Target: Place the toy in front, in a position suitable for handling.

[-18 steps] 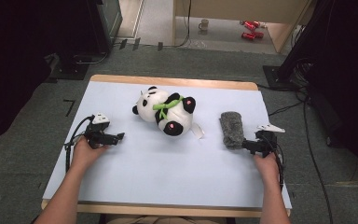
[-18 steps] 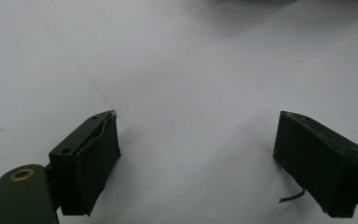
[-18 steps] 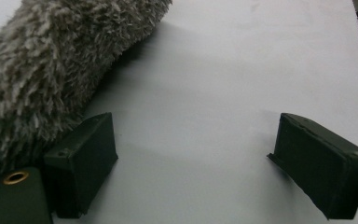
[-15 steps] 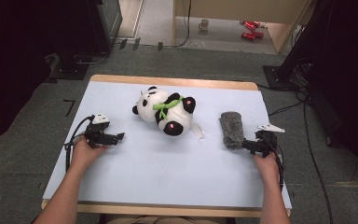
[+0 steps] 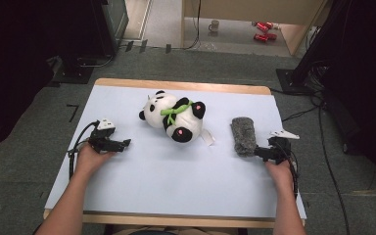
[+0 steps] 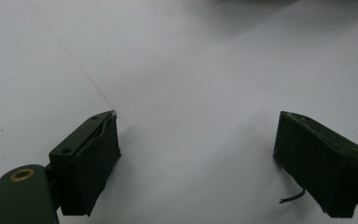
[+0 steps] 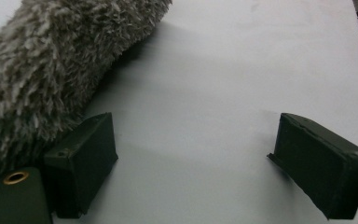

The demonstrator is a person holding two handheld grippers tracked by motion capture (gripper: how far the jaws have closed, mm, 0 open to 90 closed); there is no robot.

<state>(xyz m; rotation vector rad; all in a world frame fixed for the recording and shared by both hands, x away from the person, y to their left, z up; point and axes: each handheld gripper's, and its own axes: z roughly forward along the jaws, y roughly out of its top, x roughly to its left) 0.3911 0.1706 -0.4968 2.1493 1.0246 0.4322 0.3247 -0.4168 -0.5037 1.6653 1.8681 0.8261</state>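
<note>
Panda plush [image 5: 175,117] lies on its side toward the far middle of the pale blue table cover [image 5: 176,196], a green ribbon round its neck and a white tag sticking out at its lower right. Starting at my left: my left forearm comes in from the near edge and angles up toward the left side of the table. My left hand [image 5: 90,157] rests low on the cover, holding my left gripper [image 5: 125,144] level, its tips pointing right toward the panda but well apart from it. Its jaws stand wide apart with nothing but bare cover between them, as the left gripper view shows [image 6: 196,163]. Right of the panda, the grey furry brush [image 5: 243,135] lies lengthwise on the cover. My right gripper [image 5: 256,152] sits just at its near end, pointing left, with my right hand [image 5: 279,169] behind it and the forearm running straight back to the near edge. In the right gripper view its jaws gape apart [image 7: 193,163]; the left one sits against the grey fur [image 7: 42,74], nothing clamped.
</note>
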